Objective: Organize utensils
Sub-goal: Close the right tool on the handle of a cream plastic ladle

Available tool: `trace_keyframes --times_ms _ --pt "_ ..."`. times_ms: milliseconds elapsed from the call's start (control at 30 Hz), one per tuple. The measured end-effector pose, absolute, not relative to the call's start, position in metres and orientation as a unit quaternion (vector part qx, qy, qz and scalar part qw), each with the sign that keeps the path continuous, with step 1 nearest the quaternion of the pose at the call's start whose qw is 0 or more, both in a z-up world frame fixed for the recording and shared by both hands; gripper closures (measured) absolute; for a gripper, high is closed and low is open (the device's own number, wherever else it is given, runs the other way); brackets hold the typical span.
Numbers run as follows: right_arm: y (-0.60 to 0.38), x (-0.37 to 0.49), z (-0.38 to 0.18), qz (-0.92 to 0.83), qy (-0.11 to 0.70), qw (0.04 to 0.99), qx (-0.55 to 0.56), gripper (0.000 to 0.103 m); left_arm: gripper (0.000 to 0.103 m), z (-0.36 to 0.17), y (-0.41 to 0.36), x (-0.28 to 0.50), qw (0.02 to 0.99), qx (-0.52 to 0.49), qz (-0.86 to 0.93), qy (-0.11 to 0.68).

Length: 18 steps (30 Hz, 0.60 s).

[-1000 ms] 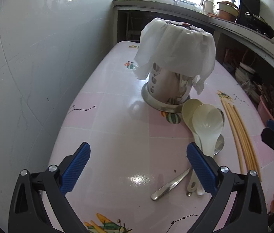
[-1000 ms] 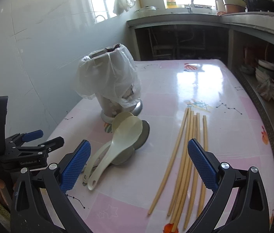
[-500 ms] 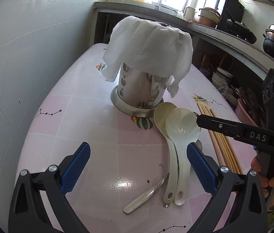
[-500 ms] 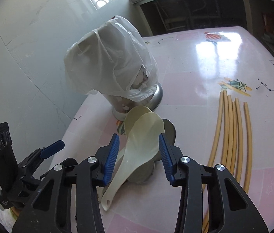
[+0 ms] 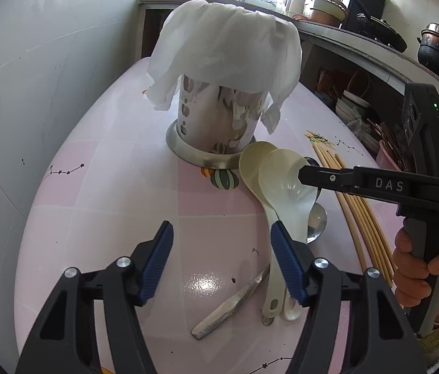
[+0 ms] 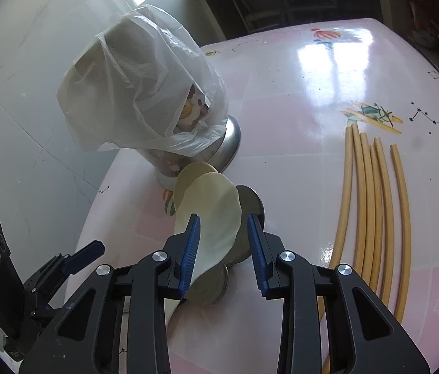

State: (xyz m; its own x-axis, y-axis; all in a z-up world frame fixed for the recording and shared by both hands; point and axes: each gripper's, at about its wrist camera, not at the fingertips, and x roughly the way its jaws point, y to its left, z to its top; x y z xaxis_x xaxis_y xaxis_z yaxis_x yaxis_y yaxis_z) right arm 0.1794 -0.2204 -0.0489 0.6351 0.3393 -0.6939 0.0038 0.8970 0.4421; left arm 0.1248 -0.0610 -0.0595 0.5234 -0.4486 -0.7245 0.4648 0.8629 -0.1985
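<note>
Spoons (image 6: 210, 215) stacked beside the holder (image 5: 216, 124); right gripper (image 6: 224, 243) closing around the top bowl, not yet pinching; left gripper (image 5: 219, 261) closing on nothing. Grip squarely, lift gently.

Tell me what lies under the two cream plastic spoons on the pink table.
Under the cream spoons lie metal spoons: round bowls poke out beside them, and a flat metal handle sticks out below. How many metal spoons there are is hidden by the cream ones.
</note>
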Motion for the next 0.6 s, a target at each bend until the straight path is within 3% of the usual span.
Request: trace_keyframes --times_ms 100,167,233,600 --pt "-0.216 0.184 -0.050 0.103 0.423 0.878 0.201 0.072 0.052 -0.061 -0.061 0.124 0.872 0.013 -0.257 0.416" --pt "-0.212 0.188 -0.052 0.102 0.429 0.877 0.192 0.078 0.058 -0.063 -0.061 0.123 0.871 0.015 -0.252 0.420" --pt "-0.209 0.191 -0.056 0.100 0.438 0.873 0.189 0.092 0.060 -0.063 -0.061 0.124 0.871 0.014 -0.249 0.424" --pt "-0.210 0.185 -0.046 0.135 0.423 0.874 0.196 0.102 0.067 -0.061 -0.057 0.118 0.873 0.017 -0.238 0.425"
